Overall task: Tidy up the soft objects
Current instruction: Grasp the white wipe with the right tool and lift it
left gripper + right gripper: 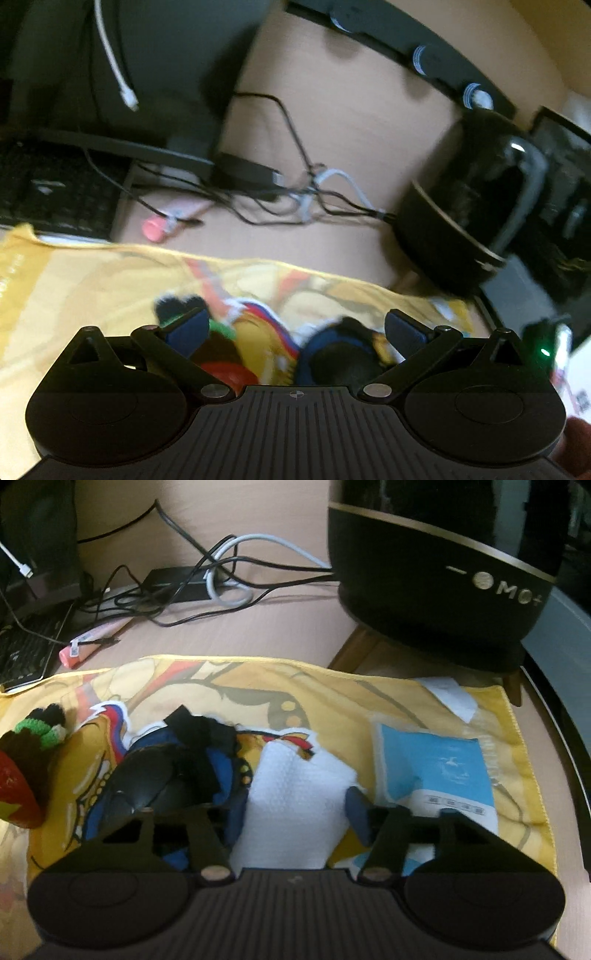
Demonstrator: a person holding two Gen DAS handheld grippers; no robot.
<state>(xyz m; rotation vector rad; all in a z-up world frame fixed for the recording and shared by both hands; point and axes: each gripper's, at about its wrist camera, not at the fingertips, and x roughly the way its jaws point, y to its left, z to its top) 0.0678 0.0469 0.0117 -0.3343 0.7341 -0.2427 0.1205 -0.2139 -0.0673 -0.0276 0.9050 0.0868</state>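
White cloth (pixel 295 794) between spread fingers (pixel 356 812)

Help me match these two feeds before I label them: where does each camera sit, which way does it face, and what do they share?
Left wrist: on the left gripper, looking across the yellow cloth toward the cables and monitor stand; both open fingers show.
Right wrist: on the right gripper, looking down at the white cloth between its open fingers, black speaker beyond.
Shared: yellow cloth, crocheted toy, speaker, cables, pink tube.
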